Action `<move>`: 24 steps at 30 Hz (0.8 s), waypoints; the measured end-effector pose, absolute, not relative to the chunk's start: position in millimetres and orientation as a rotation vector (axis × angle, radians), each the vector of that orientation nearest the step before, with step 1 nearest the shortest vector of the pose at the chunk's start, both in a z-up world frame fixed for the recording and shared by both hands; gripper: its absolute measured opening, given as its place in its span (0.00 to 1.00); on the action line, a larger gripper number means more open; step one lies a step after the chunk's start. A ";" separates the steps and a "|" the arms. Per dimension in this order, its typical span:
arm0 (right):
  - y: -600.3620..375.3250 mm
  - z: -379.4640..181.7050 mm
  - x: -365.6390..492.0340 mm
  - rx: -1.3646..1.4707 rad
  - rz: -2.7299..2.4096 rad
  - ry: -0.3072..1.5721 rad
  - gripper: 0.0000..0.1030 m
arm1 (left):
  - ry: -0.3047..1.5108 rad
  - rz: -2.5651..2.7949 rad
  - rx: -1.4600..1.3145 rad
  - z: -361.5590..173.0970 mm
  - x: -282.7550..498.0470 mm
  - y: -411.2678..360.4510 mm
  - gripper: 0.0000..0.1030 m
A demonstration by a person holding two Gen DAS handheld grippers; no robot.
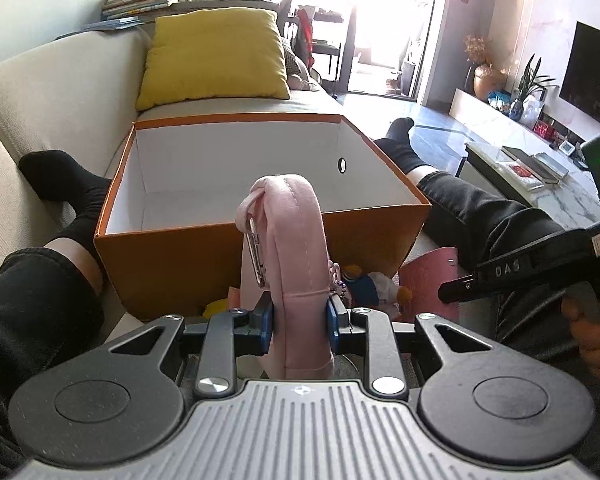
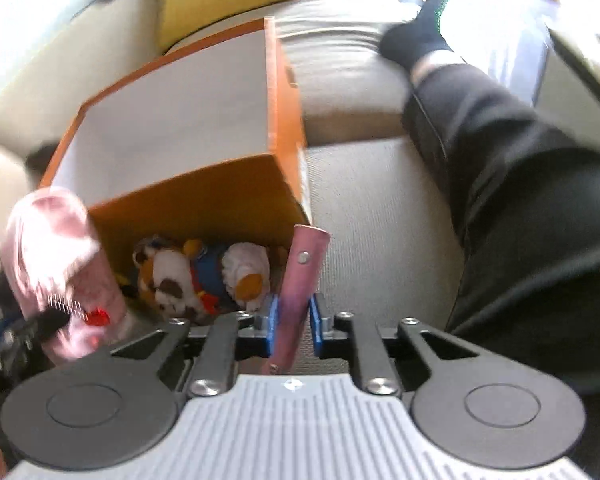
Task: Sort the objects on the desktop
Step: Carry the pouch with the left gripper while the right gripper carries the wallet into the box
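An open orange box [image 1: 204, 256] with a white inside stands on the sofa between the person's legs; it also shows in the right wrist view [image 2: 204, 204]. My left gripper [image 1: 299, 322] is shut on a pink fabric pouch [image 1: 296, 240] with a metal carabiner, held upright in front of the box's near wall. My right gripper [image 2: 293, 326] is around a pink flat case [image 2: 300, 280] with a snap; the right pad looks slightly apart from it. A plush toy [image 2: 204, 276] in blue, white and orange lies against the box's near wall. The pouch also shows in the right wrist view [image 2: 60, 264].
A yellow cushion [image 1: 216, 56] lies behind the box on the beige sofa [image 1: 40, 92]. The person's black-trousered legs [image 2: 520, 184] flank the box. A marble coffee table [image 1: 540, 176] with books stands to the right. The right wrist view is motion-blurred.
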State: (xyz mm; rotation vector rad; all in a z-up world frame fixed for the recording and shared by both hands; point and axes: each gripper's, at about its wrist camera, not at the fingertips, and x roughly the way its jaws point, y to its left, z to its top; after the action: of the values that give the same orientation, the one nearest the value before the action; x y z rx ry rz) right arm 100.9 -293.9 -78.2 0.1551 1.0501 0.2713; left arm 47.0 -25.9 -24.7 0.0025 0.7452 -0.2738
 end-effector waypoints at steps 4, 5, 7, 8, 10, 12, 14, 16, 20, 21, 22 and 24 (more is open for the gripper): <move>-276.2 -78.6 107.4 0.094 0.283 1.014 0.18 | 0.740 -0.274 -0.011 -23.9 45.3 -25.5 0.29; -274.7 -82.4 113.4 0.096 0.288 1.013 0.18 | 0.738 -0.271 -0.013 -23.5 45.1 -25.1 0.29; -269.9 -84.7 114.2 0.104 0.307 1.018 0.19 | 0.735 -0.261 -0.020 -22.5 44.3 -23.1 0.29; -265.8 -85.6 114.8 0.089 0.315 1.017 0.21 | 0.734 -0.255 -0.023 -21.9 43.9 -22.0 0.29; -260.2 -83.5 111.4 0.043 0.310 1.000 0.22 | 0.729 -0.247 -0.028 -20.9 43.1 -20.2 0.29; -254.9 -86.7 111.8 -0.008 0.284 0.994 0.24 | 0.724 -0.247 -0.030 -19.4 42.6 -20.3 0.29; -254.6 -93.3 115.1 -0.033 0.245 1.008 0.23 | 0.719 -0.250 -0.030 -18.3 42.6 -20.7 0.29; -261.1 -92.3 115.6 0.001 0.243 1.008 0.21 | 0.715 -0.251 -0.030 -16.9 42.8 -21.0 0.29; -266.9 -77.6 110.0 0.000 0.272 0.986 0.20 | 0.703 -0.260 -0.033 -9.0 43.1 -18.0 0.29; -267.4 -70.9 107.6 -0.011 0.282 0.972 0.20 | 0.699 -0.269 -0.036 -5.3 43.6 -16.8 0.28; -268.7 -63.3 104.8 -0.020 0.294 0.954 0.19 | 0.695 -0.277 -0.039 -2.3 43.9 -15.1 0.28; -271.3 -45.8 100.7 -0.028 0.320 0.919 0.19 | 0.688 -0.291 -0.048 4.9 46.0 -11.0 0.28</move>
State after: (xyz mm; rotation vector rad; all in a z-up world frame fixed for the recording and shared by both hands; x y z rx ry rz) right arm 100.7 -271.3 -45.8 -0.0276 0.9190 0.3199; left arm 46.0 -11.0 4.9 -0.0484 0.6878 -0.2909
